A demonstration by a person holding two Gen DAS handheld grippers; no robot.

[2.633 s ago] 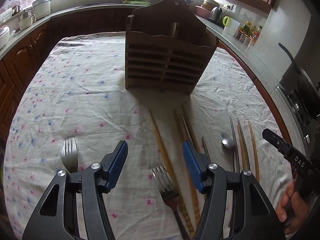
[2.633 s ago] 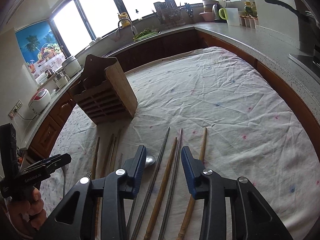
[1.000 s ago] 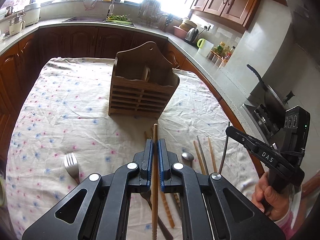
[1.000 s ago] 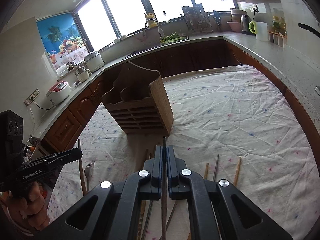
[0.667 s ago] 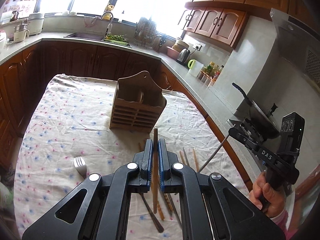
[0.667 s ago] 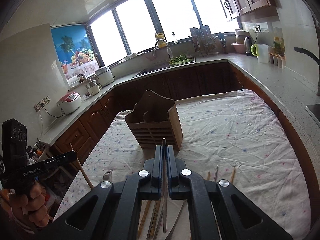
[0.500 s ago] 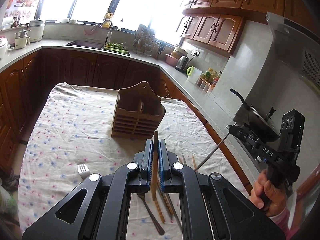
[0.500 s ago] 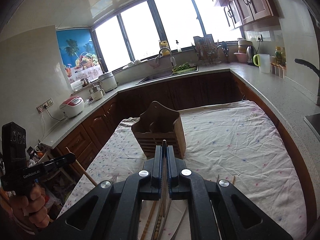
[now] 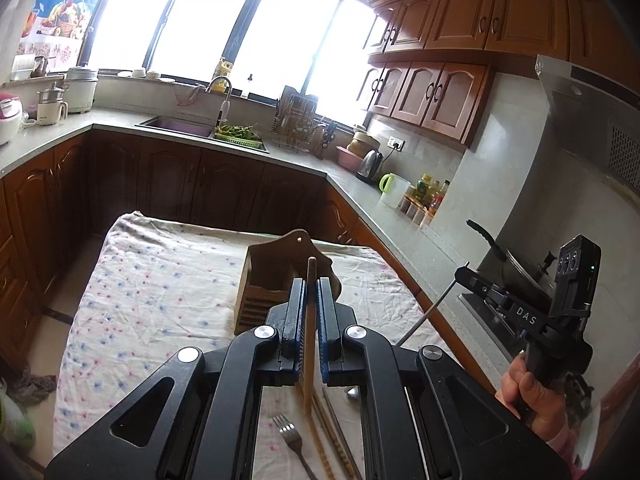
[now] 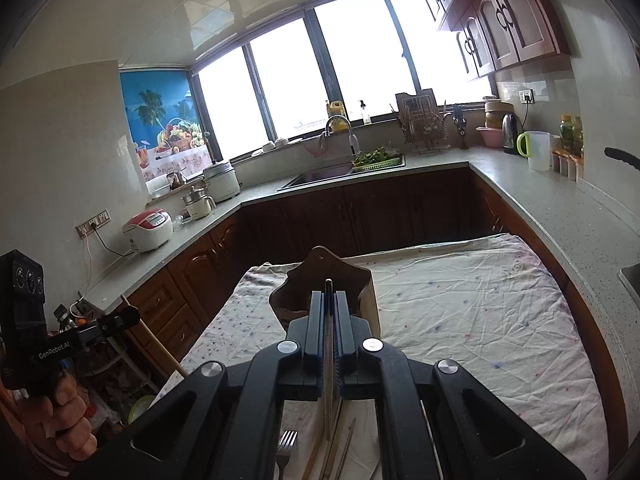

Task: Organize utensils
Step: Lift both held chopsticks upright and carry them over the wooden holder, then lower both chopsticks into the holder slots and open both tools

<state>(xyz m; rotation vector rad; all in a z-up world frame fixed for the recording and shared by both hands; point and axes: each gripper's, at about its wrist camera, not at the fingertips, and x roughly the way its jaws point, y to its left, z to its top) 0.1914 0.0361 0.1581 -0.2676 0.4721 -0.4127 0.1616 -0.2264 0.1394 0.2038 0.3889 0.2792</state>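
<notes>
My left gripper [image 9: 309, 280] is clamped on a light brown wooden chopstick [image 9: 308, 320], its blue-padded fingers [image 9: 297, 312] pressed on either side of the shaft. The stick runs along the line of the fingers: its blunt tip pokes out past them toward the far end of the table, and its other end hangs below, over the near edge. My right gripper [image 10: 329, 300] is clamped the same way on a thin grey metal chopstick [image 10: 329, 360], which also lies along the fingers with its tip aimed at the far end. From the left wrist view that metal stick slants down from the right gripper toward the table's right edge.

Beyond both tips stands the brown wooden utensil holder [image 9: 272, 276] with a slatted front and a peaked back board with a hole in it. It sits on the table with its open top facing up; I cannot tell what lies inside its compartments.

The table is covered by a white cloth with small pink and blue flowers [image 9: 160, 280]. Near its near edge, under my grippers, lie a silver metal fork [image 9: 290, 438] with tines toward the holder, and beside it several more wooden and metal chopsticks [image 9: 332, 436], lengthwise toward the holder; part of a spoon bowl shows there too.

Each hand [image 9: 528, 392] grips a black handle at the outer edge of the other camera's view.
</notes>
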